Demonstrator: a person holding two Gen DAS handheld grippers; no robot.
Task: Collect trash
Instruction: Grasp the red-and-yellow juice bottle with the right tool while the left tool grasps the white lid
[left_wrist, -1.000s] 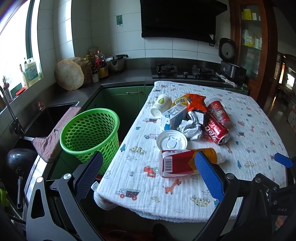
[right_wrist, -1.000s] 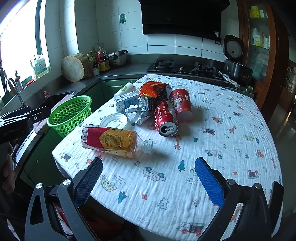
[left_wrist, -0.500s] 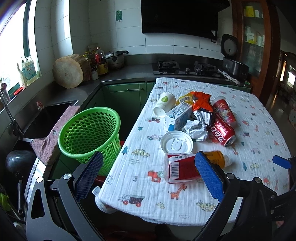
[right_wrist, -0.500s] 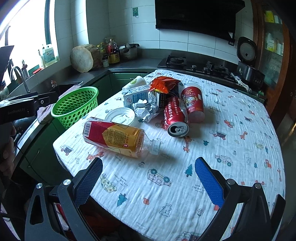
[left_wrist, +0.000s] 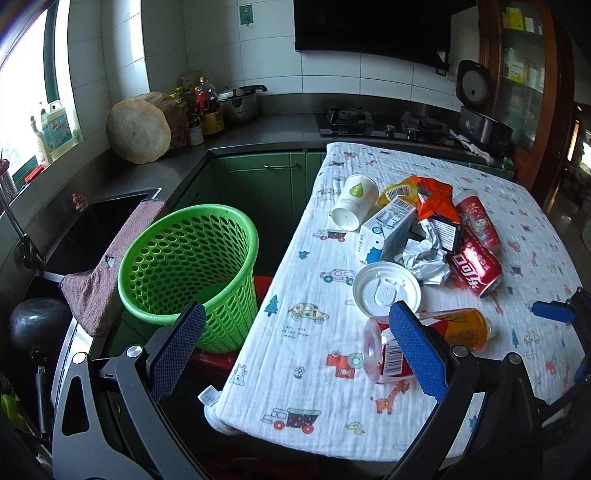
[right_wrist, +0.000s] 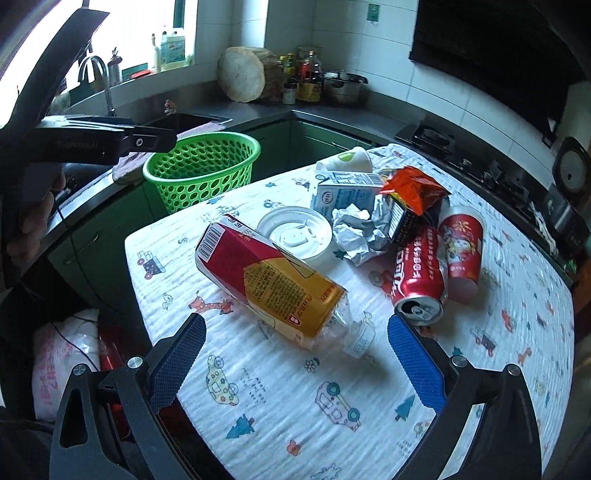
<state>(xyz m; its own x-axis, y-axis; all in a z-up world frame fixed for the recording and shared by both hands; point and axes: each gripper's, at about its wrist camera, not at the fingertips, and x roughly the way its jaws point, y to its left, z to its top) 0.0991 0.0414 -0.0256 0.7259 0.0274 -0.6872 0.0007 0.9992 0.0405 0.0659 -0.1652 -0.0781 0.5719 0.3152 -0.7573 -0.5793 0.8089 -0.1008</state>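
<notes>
On the tabletop (right_wrist: 369, 424): we see the trash gathered on a cartoon-print cloth, all of it still lying there.
Hidden: in our left wrist view the left tongs (left_wrist: 293, 347) have one blue pad across the red-and-yellow bottle (left_wrist: 461, 328), so its middle is covered; only its base and neck end show.
Hard to make out: the small dark packet under the orange snack bag (right_wrist: 413, 188) is half buried; we cannot read it.
Cut off: the right tongs (right_wrist: 295, 354) appear in our left view only as a blue tip at the right edge.
Tongs: both pairs stand wide apart and hold nothing.
Pile: white lid (right_wrist: 295, 232), crumpled paper (right_wrist: 358, 229), milk carton (right_wrist: 343, 192), paper cup (left_wrist: 354, 201), red can (right_wrist: 419, 277) and red cup (right_wrist: 461, 243) lie close together, several touching.
Basket: the green basket (left_wrist: 188, 273) stands off the tabletop's left side, beside a towel (left_wrist: 110, 266) draped at the sink (left_wrist: 88, 229).
In the way: the bottle lies between our right tongs and the pile.
Change: compared with a second ago, our right view sits closer to the bottle, which now lies just ahead of the pads; our left view shows more of the basket and the bottle lower right.
</notes>
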